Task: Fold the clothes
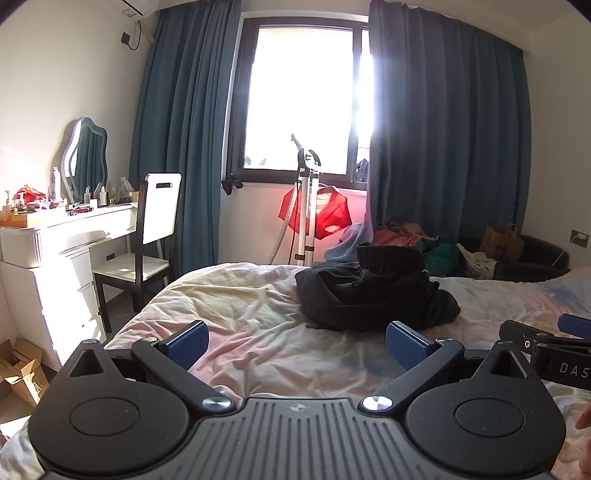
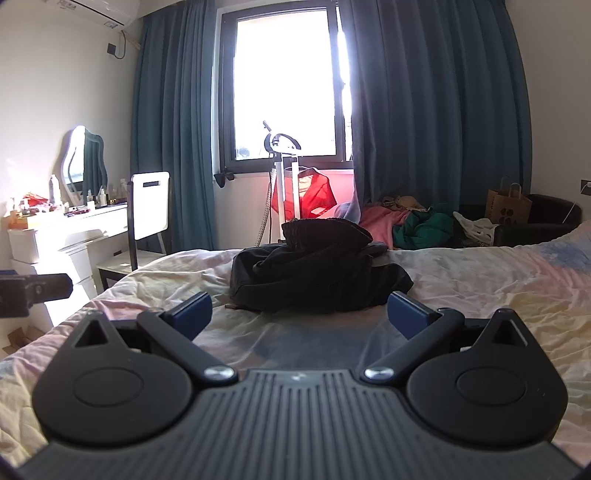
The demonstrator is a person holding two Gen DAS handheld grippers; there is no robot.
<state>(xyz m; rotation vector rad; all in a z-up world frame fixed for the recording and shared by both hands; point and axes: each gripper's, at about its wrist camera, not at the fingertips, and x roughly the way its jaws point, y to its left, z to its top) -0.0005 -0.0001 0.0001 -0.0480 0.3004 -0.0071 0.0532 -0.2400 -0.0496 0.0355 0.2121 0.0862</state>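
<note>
letters "das" in pale print on the black body of the right gripper [image 1: 565, 334], seen at the right edge of the left wrist view; the word runs off frame. label strip on the air conditioner [image 2: 99, 11], top left of the right wrist view, too blurred to read. dark printed shapes on the brown paper bag [image 2: 508, 206], no letters legible.

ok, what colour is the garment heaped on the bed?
Black garment, clearest in the right wrist view.
</note>
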